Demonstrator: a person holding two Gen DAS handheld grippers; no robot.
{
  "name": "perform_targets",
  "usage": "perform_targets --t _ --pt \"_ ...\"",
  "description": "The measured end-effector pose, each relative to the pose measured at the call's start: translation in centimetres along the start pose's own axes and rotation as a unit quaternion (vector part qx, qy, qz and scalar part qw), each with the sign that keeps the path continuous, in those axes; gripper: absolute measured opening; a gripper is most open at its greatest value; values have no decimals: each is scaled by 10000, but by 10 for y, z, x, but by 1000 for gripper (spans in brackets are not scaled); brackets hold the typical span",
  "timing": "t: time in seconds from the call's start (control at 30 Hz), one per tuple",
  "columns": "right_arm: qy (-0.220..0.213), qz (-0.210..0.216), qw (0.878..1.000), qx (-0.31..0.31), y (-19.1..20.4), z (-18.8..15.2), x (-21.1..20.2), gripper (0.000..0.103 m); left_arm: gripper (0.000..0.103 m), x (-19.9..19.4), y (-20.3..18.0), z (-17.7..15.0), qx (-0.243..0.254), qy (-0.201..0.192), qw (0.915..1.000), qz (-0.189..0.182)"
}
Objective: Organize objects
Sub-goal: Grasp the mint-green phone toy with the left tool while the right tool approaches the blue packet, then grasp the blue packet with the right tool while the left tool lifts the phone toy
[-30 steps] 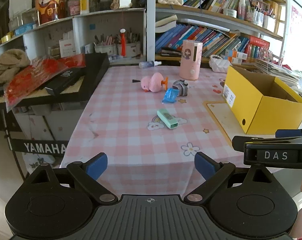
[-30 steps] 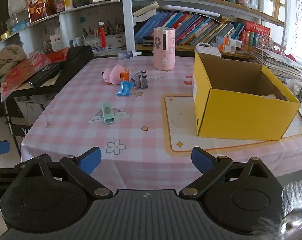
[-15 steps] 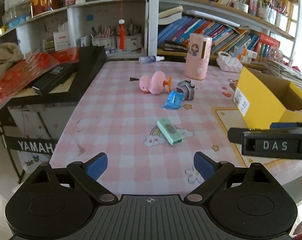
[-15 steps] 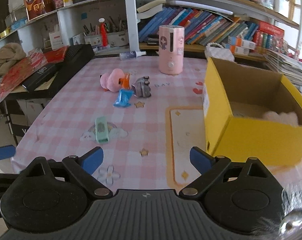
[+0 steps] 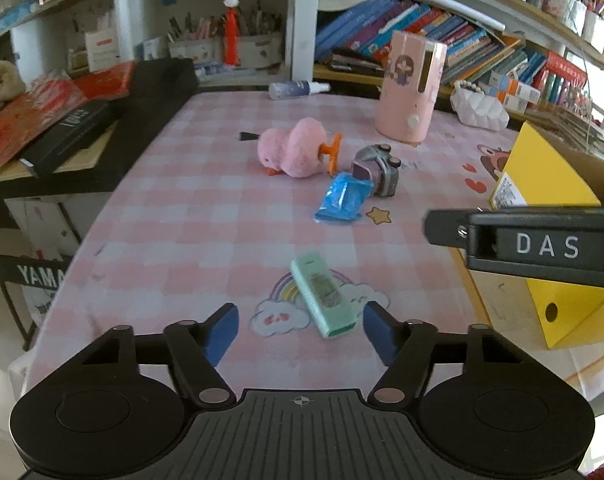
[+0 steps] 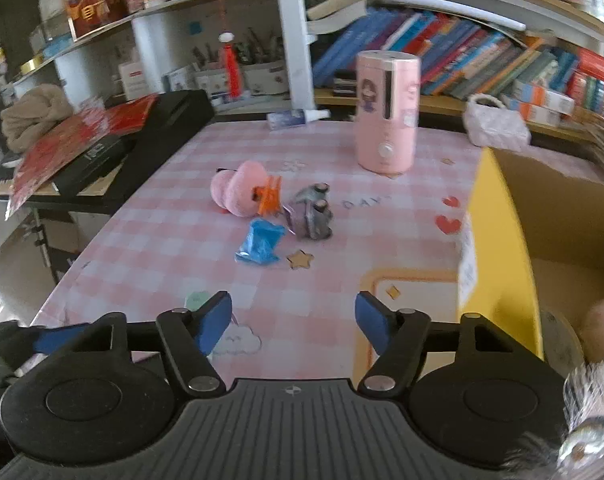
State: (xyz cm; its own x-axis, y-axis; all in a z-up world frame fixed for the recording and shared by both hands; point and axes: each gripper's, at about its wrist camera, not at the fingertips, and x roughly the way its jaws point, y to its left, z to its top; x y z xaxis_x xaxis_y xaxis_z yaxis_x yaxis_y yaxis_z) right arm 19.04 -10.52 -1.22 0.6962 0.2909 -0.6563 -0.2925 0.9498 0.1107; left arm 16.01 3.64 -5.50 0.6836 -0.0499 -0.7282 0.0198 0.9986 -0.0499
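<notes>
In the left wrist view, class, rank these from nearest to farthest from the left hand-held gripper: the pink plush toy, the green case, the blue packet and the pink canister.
1. Green case: lying just ahead of the left hand-held gripper, toward its right finger.
2. Blue packet: mid-table, slightly right.
3. Pink plush toy: behind the packet, slightly left.
4. Pink canister: standing at the table's far side, right.

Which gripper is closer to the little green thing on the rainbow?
Left. The left gripper hangs right over the green thing, nearly between its open fingers. The right gripper is off to the side, toward the yellow box.
</notes>
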Motion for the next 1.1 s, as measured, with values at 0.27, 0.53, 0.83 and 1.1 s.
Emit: perform_targets --t 0.27,0.53,0.83,1.1 --pt "-10 160 9995 -275 -2 21 29 65 34 42 -11 10 -38 330 9994 11" --pt "169 307 9991 -241 -5 31 58 66 23 46 -3 16 -32 424 9990 100" --pt "428 460 9980 -63 11 38 108 65 23 12 48 29 -931 59 9947 442" --pt "610 381 9958 562 -1 41 145 37 23 3 63 31 -979 18 9933 621"
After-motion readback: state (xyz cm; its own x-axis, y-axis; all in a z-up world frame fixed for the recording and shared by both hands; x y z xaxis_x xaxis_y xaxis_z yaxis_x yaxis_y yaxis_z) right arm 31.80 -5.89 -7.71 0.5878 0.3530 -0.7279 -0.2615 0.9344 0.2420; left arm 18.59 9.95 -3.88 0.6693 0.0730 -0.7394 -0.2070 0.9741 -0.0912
